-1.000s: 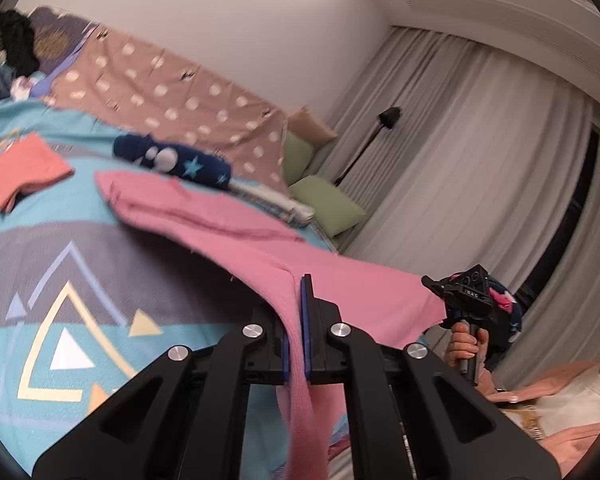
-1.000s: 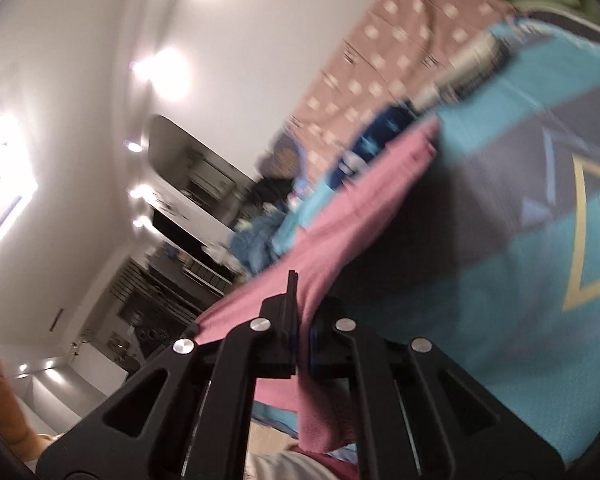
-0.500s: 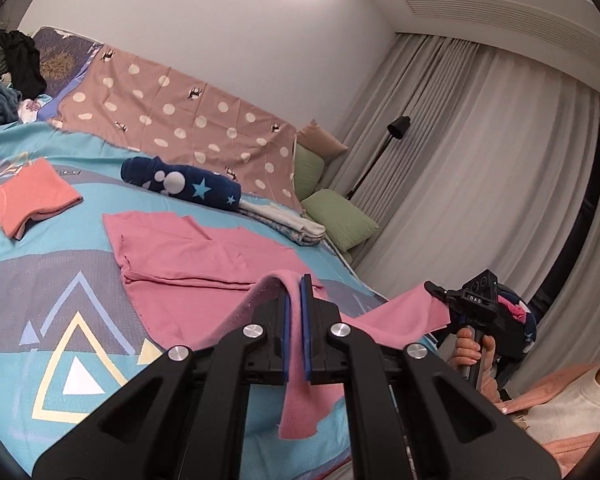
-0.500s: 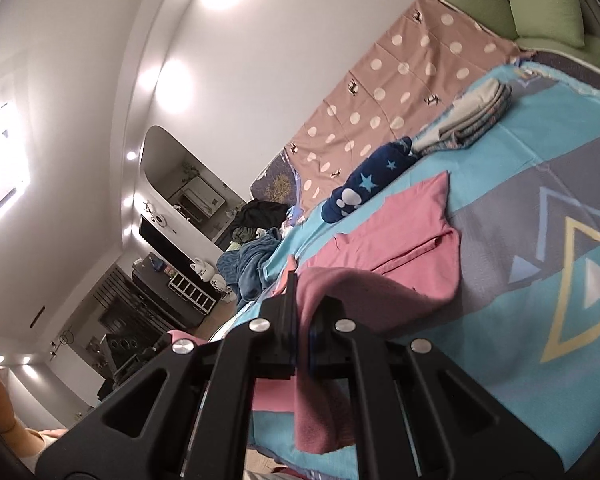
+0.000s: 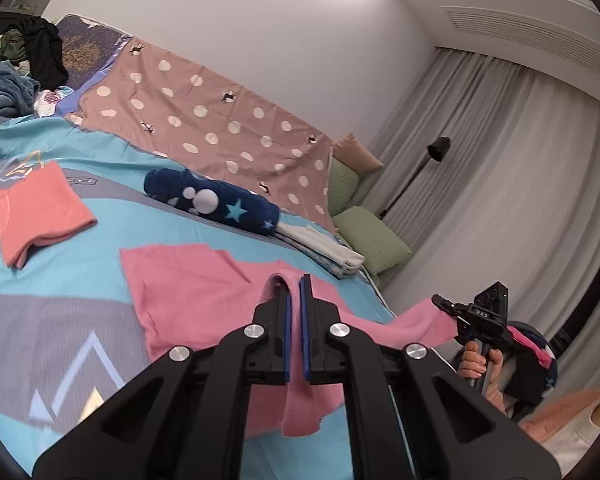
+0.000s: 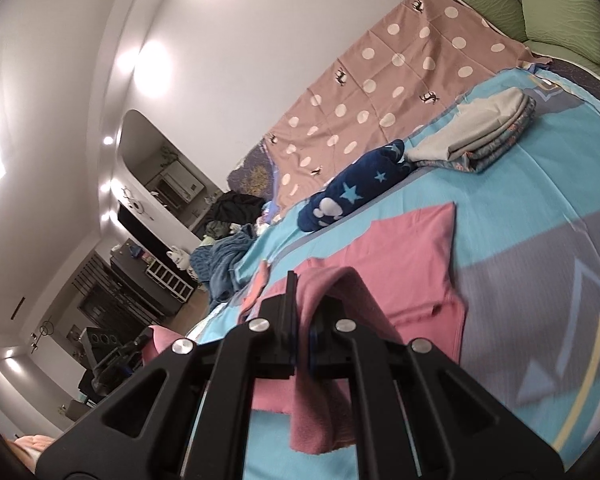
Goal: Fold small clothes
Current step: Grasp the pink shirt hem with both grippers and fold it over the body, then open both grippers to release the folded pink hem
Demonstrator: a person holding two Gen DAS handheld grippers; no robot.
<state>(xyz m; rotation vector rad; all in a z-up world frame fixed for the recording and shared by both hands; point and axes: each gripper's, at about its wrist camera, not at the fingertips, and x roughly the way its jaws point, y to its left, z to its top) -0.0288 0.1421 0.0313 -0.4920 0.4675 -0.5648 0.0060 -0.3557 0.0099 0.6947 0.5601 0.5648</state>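
Left wrist view: the pink garment (image 5: pixel 196 300) is spread on the bedspread (image 5: pixel 60 248), centre toward 9 o'clock.
Left gripper (image 5: pixel 296 300): clamped on the near hem.
Right gripper (image 6: pixel 300 300): clamped on the hem's other corner.
Likely reason: both corners are held so the edge can be folded evenly.

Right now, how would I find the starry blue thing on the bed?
Look at the bed's blue bedspread, near the polka-dot brown cloth. A rolled navy blanket lies there, beside the folded white stack. Only it has stars and white paw prints.
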